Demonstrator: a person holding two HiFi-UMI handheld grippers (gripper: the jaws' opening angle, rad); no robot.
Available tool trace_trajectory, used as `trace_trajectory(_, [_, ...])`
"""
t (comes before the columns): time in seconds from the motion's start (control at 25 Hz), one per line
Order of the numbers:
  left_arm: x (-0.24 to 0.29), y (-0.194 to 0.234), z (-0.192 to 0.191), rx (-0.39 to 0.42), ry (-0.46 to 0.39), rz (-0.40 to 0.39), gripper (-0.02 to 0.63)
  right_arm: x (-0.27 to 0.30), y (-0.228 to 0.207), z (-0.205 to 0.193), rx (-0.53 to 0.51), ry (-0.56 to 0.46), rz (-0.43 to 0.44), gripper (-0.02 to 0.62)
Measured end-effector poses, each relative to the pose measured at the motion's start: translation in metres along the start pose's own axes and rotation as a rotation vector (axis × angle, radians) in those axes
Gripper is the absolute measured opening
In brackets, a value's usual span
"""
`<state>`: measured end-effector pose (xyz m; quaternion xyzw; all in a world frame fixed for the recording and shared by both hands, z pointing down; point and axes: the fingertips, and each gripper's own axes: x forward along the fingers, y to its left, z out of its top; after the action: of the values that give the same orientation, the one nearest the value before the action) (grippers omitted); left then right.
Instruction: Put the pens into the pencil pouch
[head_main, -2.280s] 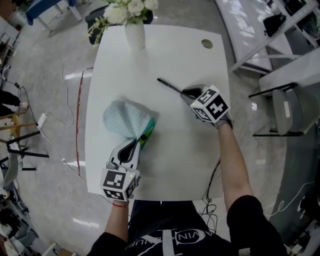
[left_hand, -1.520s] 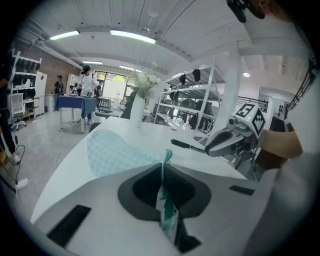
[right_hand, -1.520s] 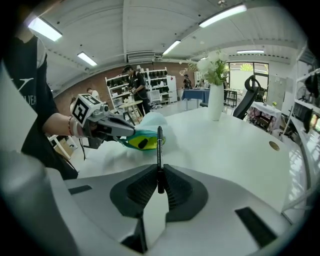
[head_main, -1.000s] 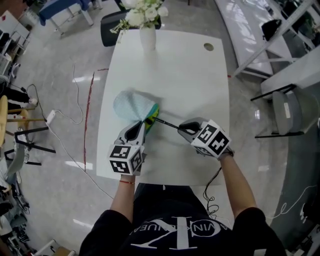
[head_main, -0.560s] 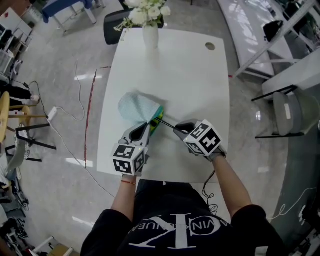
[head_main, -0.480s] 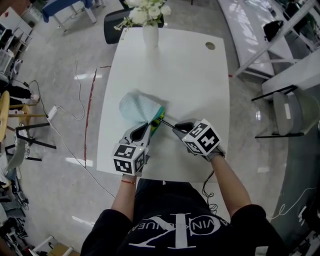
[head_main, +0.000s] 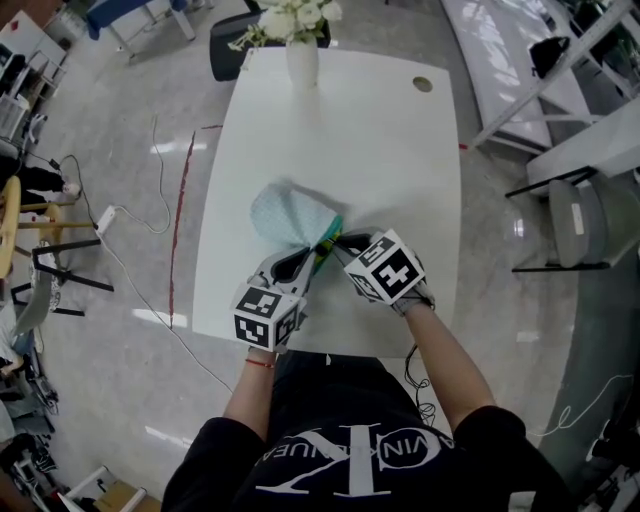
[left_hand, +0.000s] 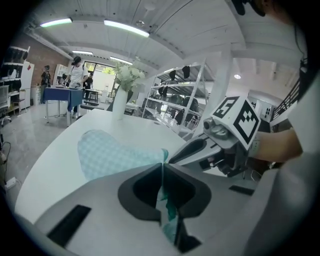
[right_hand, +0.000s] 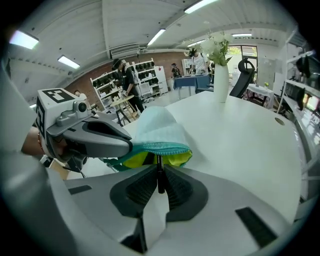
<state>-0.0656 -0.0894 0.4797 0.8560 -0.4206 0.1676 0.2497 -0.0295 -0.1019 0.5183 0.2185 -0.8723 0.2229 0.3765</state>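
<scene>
Jaws on pen — at pouch mouth

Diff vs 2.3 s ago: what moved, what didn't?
The right claw, shut on the thin black pen, carried it from the right side of the white table across to the open mouth of the light blue checked fabric pouch; its tip now sits at the yellow lining. Unchanged: left claw still pinches the pouch's rim; white vase of flowers at the far edge.
</scene>
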Motion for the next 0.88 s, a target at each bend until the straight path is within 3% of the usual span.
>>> trace_trajectory(0.44, [0.002,0.002,-0.001,-0.017,-0.005,0.002,0.014,-0.004,0.005,-0.010,-0.032,-0.067,-0.015,0.084])
trace_trajectory(0.72, [0.003,0.006,-0.001,-0.025,-0.006,0.002,0.014,-0.006,0.003,-0.038,-0.097,0.019,-0.040,0.083])
trace_trajectory(0.88, [0.004,0.006,-0.002,-0.021,0.002,-0.007,0.014,0.000,0.001,-0.040,-0.113,0.043,-0.066,0.045])
